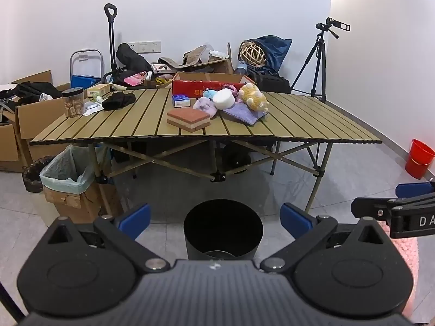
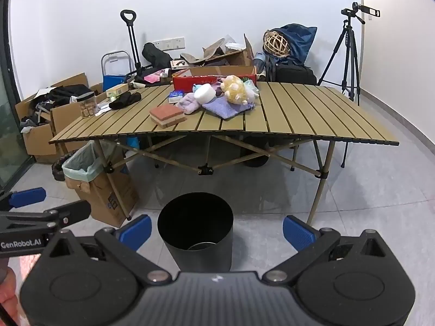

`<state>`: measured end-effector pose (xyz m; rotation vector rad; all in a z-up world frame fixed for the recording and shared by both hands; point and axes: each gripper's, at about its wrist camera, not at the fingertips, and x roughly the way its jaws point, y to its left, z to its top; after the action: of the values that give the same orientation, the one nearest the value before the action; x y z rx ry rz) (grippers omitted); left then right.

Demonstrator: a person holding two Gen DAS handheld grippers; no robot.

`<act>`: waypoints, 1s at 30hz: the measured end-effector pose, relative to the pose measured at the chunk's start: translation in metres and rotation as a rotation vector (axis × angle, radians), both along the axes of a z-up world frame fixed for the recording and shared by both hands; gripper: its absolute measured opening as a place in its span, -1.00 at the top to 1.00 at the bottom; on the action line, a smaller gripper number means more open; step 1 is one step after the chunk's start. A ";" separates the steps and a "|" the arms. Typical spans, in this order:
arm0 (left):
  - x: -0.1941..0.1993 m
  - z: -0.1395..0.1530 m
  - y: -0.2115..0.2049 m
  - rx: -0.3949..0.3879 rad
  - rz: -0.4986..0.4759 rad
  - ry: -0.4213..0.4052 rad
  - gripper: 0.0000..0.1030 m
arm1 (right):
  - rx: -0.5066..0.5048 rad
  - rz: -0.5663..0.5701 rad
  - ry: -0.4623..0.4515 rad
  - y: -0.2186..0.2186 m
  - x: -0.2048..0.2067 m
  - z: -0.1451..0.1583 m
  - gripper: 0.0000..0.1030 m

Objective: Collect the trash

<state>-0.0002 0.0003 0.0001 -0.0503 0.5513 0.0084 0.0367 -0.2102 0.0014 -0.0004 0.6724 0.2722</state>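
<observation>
Room: white walls, grey tile floor, slatted folding table (image 1: 299, 125) well beyond both sets of jaws.
Bin: black round bin (image 1: 223, 228) on the floor, just ahead of the jaws and between them in both wrist views; a little something lies at its bottom, too dark to name.
Trash: none singled out yet (candidates all on the table, far ahead of the jaws): layered sponge block (image 1: 189, 119), white foam disc (image 1: 223, 99), purple cloths (image 1: 242, 112), yellow plush toy (image 1: 254, 96).
Left gripper (image 1: 216, 221): spread wide, nothing between the pads.
Right gripper (image 2: 216, 229): spread wide, likewise bare; sits just beside the left one.
Risk 1: wrong pick, since plush toy and jar (image 1: 73, 103) may not be trash.
Risk 2: grippers so near each other could collide on one reach.
Risk 3: soft cloth may snag neighbours and drag them off the edge.
Risk 4: lined cardboard box (image 1: 68, 174) to the left of the jaws could be mistaken for the target bin.
</observation>
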 end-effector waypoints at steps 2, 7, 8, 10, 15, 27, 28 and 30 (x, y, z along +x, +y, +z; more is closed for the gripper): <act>0.000 0.000 0.001 -0.005 -0.004 0.001 -1.00 | -0.003 0.001 0.000 0.000 0.000 0.000 -1.00; 0.000 0.000 0.002 -0.001 -0.004 0.008 -1.00 | -0.003 0.000 0.005 -0.001 0.000 0.000 -1.00; 0.001 0.000 0.000 0.002 0.000 0.011 -1.00 | -0.002 0.000 0.006 -0.001 0.000 0.001 -1.00; 0.001 -0.001 0.001 0.000 -0.001 0.009 -1.00 | -0.011 0.002 -0.002 0.002 -0.002 0.000 -1.00; 0.001 0.000 0.000 0.005 0.000 0.011 -1.00 | -0.012 0.002 -0.001 0.000 -0.001 0.001 -1.00; 0.001 0.000 0.000 0.006 0.001 0.011 -1.00 | -0.014 0.002 -0.003 0.000 -0.002 0.002 -1.00; 0.001 0.000 0.000 0.006 0.002 0.012 -1.00 | -0.015 0.002 -0.003 0.000 -0.002 0.002 -1.00; 0.001 0.000 0.000 0.007 0.002 0.011 -1.00 | -0.014 0.002 -0.003 0.001 -0.002 0.000 -1.00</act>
<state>0.0005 0.0003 -0.0002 -0.0444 0.5624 0.0124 0.0351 -0.2094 0.0017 -0.0150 0.6719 0.2690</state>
